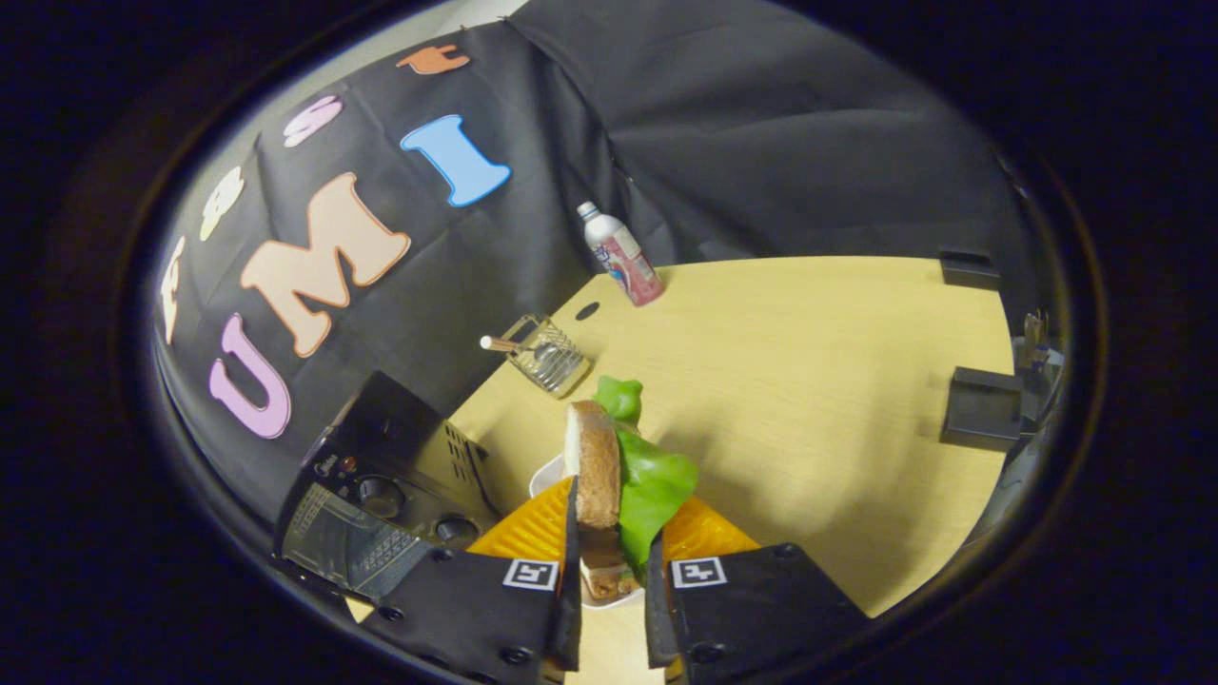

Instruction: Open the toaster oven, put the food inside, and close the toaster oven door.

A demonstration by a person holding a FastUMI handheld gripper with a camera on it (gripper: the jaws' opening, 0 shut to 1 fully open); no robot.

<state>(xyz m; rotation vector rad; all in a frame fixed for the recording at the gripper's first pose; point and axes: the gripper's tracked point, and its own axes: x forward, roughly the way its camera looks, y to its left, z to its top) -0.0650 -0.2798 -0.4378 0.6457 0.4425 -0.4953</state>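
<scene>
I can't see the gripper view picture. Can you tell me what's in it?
The gripper is shut on a sandwich with green lettuce, held above a white plate on the wooden table. A black toaster oven sits beside the fingers, and a wire basket and a bottle stand beyond them.

Toaster oven [381, 495] door partly cut off.
</scene>
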